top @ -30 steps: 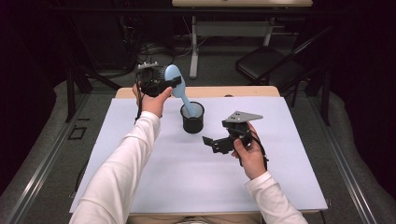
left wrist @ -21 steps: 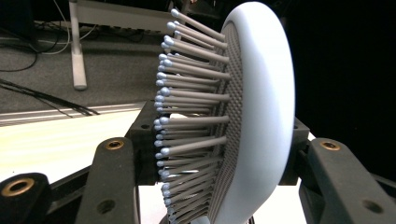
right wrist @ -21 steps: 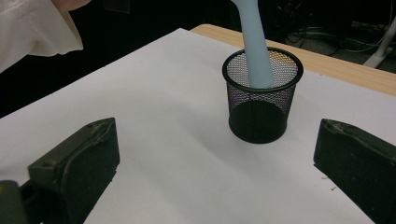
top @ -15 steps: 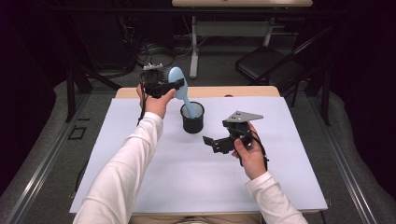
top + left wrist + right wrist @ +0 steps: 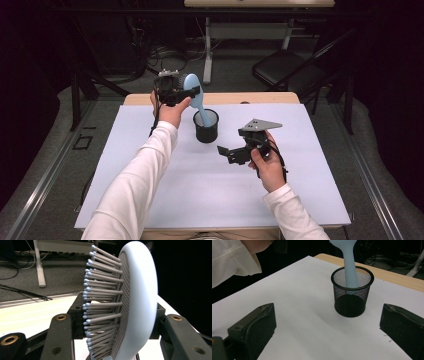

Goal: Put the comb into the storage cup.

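A light blue hairbrush (image 5: 194, 92) stands tilted with its handle (image 5: 349, 262) down inside a black mesh cup (image 5: 206, 126) on the white table cover (image 5: 150, 165). My left gripper (image 5: 181, 91) is shut on the brush's head (image 5: 132, 305), its jaws pressing on the bristle side and the smooth back. My right gripper (image 5: 231, 154) hovers open in front of and to the right of the cup (image 5: 352, 291), with nothing between its jaws.
A wooden table edge (image 5: 260, 98) runs behind the white cover. Beyond it stand a dark folding chair (image 5: 295, 70), a white desk leg (image 5: 207, 45) and cables on the floor. Bare cover lies on both sides of the cup.
My left gripper has shifted slightly right and lower with the brush, sinking the handle deeper into the cup. The right gripper has stayed still.
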Action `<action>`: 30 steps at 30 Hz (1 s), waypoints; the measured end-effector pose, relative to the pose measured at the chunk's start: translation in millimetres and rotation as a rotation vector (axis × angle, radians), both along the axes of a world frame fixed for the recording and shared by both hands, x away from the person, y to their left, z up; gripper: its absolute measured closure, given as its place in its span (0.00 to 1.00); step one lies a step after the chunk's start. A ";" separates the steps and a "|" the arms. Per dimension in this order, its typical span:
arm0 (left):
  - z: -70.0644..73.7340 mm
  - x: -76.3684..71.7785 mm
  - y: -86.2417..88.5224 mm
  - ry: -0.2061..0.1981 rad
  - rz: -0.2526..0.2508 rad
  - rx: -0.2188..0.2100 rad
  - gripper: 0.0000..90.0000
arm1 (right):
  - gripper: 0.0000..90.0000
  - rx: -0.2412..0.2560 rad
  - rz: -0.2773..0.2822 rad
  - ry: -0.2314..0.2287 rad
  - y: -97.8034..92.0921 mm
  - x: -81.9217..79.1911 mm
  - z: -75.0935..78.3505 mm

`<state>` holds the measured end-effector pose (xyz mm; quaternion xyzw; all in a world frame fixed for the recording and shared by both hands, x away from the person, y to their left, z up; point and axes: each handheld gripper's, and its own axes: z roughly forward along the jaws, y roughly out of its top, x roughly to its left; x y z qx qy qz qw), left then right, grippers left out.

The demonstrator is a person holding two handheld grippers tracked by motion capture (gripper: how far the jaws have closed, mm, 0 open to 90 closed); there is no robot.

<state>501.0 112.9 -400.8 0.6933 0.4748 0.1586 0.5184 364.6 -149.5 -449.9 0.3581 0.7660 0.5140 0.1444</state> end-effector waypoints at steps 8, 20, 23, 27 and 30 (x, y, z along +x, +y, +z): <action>-2.5 1.1 -3.5 -0.007 -0.004 0.029 0.54 | 0.00 0.000 -0.002 0.000 -0.5 -0.1 0.2; -9.1 2.5 -10.6 0.003 -0.022 0.084 0.54 | 0.00 0.001 -0.001 -0.001 -0.3 -0.5 0.4; -10.2 2.8 -12.4 0.001 -0.026 0.096 0.54 | 0.00 0.001 -0.001 -0.002 -0.5 -0.4 0.4; -11.2 3.2 -13.5 0.007 -0.027 0.102 0.54 | 0.00 0.001 -0.001 -0.001 -0.4 -0.3 0.3; -12.3 3.3 -14.1 0.012 -0.027 0.107 0.54 | 0.00 0.001 -0.001 -0.002 -0.3 -0.5 0.4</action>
